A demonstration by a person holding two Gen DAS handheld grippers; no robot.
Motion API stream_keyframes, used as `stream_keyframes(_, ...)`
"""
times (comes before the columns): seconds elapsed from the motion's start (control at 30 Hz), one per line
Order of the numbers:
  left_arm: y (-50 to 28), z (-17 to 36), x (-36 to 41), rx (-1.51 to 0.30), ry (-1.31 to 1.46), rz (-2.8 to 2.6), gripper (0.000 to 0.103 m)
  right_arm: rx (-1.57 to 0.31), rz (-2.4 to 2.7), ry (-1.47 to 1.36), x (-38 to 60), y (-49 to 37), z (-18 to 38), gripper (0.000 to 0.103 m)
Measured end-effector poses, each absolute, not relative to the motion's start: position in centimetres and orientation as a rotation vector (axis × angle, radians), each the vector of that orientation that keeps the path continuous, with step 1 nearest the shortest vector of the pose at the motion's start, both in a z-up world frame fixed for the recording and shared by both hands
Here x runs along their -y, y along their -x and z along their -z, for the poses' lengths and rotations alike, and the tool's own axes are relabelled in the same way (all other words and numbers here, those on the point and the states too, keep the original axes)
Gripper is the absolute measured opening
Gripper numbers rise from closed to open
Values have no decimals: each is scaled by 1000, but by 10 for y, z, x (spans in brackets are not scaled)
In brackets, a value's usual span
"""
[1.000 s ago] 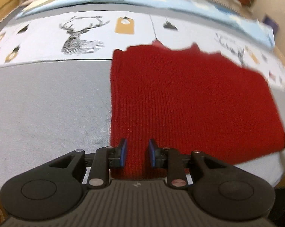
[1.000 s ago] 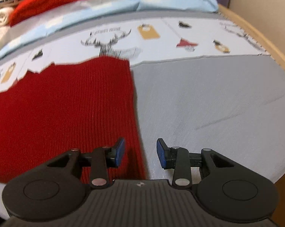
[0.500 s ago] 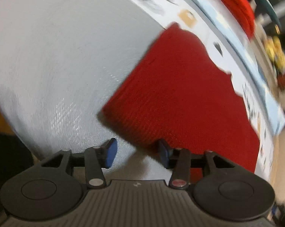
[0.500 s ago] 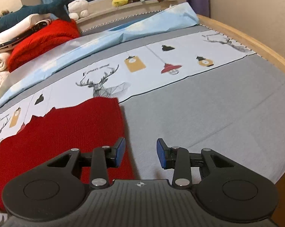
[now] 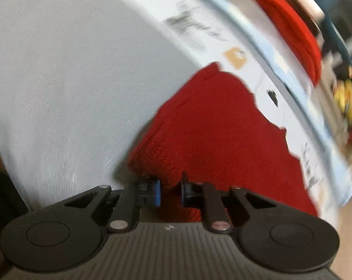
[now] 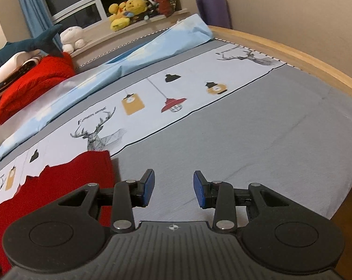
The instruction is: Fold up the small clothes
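A dark red knit garment (image 5: 222,128) lies flat on the grey bed sheet (image 5: 59,81). In the left wrist view its near corner is bunched up between the blue pads of my left gripper (image 5: 170,192), whose jaws are closing on the cloth. In the right wrist view the same garment (image 6: 66,186) lies at the lower left. My right gripper (image 6: 173,191) hangs over bare grey sheet to the right of it, open, with nothing between its fingers.
A printed band with deer and lamps (image 6: 134,107) crosses the bed. Behind it lie a light blue sheet (image 6: 152,46) and a bright red folded pile (image 6: 33,79). Plush toys (image 6: 127,9) sit on the window ledge. A wooden bed rail (image 6: 292,53) bounds the right side.
My left gripper rolled, opened wide at the garment's near corner, then closed around it. My right gripper drew back and to the right, off the garment's edge.
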State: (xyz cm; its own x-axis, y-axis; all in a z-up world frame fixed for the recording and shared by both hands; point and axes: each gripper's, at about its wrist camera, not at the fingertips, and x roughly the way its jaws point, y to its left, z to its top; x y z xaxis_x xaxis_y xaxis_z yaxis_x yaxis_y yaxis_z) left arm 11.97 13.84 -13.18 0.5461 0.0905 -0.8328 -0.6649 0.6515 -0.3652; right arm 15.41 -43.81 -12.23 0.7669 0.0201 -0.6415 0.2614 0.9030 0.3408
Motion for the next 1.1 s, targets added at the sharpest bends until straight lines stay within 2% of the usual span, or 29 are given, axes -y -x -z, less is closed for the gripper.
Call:
stream_keyframes(0.07, -129, 102, -117, -854, 584, -475, 14, -680, 146, -448, 445, -155, 122, 38)
stream_keyframes(0.2, -162, 32, -23, -733, 243, -310, 14, -661, 174, -497, 456, -154, 120, 38)
stream_keyframes(0.33, -169, 7, 96, -664, 7, -38, 13, -637, 188, -501, 459, -152, 117, 38)
stream_keyframes(0.47, -161, 36, 192, -662, -124, 168, 13, -612, 199, -476, 463, -149, 113, 38)
stream_keyframes(0.57, -157, 77, 239, -752, -161, 287, 15, -599, 215, -478, 468, -145, 112, 38)
stream_keyframes(0.6, -157, 91, 252, -805, -187, 337, 17, -597, 219, -481, 469, -143, 112, 38)
stream_keyframes(0.63, -159, 107, 261, -866, -209, 374, 23, -596, 221, -486, 470, -143, 112, 38)
stream_keyframes(0.73, -154, 109, 261, -900, -244, 414, 30, -599, 204, -505, 467, -142, 113, 38)
stream_keyframes(0.87, -143, 63, 206, -869, -79, 503, 31, -615, 108, -523, 453, -148, 113, 38)
stream_keyframes(1.1, -150, 14, 120, -786, -255, 389, 31, -700, -153, -518, 394, -169, 115, 40)
